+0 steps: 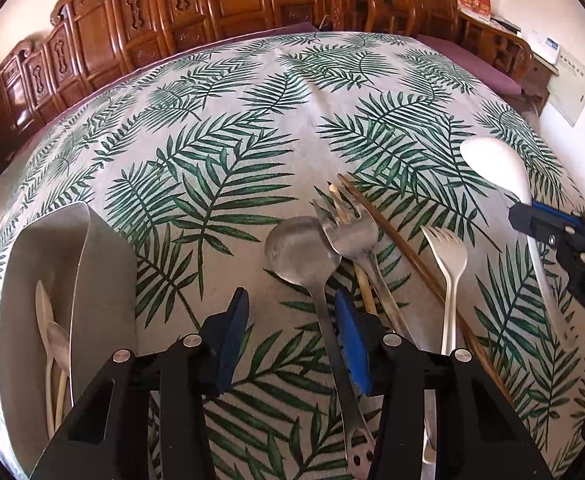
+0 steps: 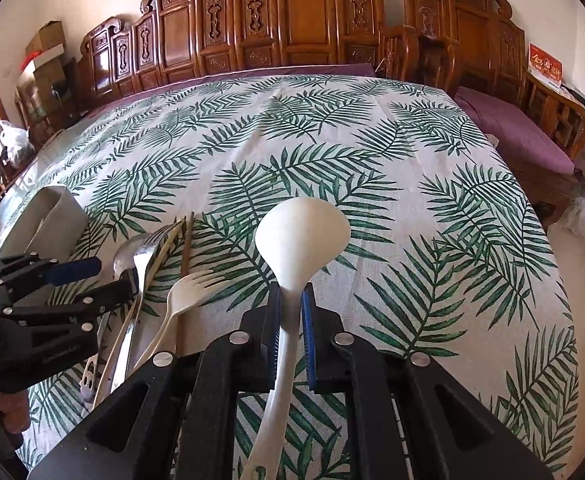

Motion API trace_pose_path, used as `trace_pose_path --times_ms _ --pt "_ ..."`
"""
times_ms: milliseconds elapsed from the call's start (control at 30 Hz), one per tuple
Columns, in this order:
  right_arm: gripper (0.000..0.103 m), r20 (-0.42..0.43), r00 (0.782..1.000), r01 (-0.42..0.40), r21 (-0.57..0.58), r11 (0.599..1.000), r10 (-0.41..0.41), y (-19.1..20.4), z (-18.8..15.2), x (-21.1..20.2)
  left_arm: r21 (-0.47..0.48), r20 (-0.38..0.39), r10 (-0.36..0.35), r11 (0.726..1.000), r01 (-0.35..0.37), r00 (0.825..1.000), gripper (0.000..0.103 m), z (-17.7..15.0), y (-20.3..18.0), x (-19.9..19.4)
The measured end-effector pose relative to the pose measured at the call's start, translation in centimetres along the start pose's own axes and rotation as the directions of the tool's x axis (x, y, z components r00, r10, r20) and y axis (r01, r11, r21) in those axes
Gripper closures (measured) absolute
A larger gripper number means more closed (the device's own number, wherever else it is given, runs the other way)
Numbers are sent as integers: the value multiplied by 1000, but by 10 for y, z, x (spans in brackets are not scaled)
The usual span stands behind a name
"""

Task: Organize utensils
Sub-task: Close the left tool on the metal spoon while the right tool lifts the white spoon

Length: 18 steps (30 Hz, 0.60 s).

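My right gripper is shut on the neck of a white ladle-like spoon and holds it above the leaf-print tablecloth; it also shows in the left wrist view. My left gripper is open over the handle of a metal spoon. Beside it lie a metal fork, a white plastic fork, and chopsticks. A grey utensil holder at the left holds several spoons.
The table's cloth stretches far back and right. Carved wooden benches with purple cushions line the far edge. The holder also shows at the left in the right wrist view.
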State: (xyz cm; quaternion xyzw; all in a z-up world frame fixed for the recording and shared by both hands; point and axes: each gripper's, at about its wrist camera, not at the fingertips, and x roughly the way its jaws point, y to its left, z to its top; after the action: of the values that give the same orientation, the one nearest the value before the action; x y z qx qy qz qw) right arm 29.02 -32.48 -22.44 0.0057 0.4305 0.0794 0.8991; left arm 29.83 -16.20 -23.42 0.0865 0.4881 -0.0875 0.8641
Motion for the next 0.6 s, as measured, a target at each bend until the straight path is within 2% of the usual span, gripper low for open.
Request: trace_pose_path --times_ms 100,300,367,467,600 --pt "91 0 1000 -6 0 1000 6 1 0 0 -6 -8 -16 1000 16 1000 75 1 0 0" --pt "91 -2 1000 -19 4 1000 19 3 0 1 -13 -8 -7 1000 7 1000 77 -2 3 -1" --pt "91 -1 1000 -24 -1 1000 24 5 0 1 -23 -13 -30 999 30 999 92 -1 6 0" --pt "91 -7 1000 -27 -8 1000 27 7 -1 2 -26 -19 -20 999 19 1000 97 -1 9 0" --pt "91 -10 999 -51 -4 999 51 9 -1 3 -32 -27 -36 999 35 999 98 -3 17 -4"
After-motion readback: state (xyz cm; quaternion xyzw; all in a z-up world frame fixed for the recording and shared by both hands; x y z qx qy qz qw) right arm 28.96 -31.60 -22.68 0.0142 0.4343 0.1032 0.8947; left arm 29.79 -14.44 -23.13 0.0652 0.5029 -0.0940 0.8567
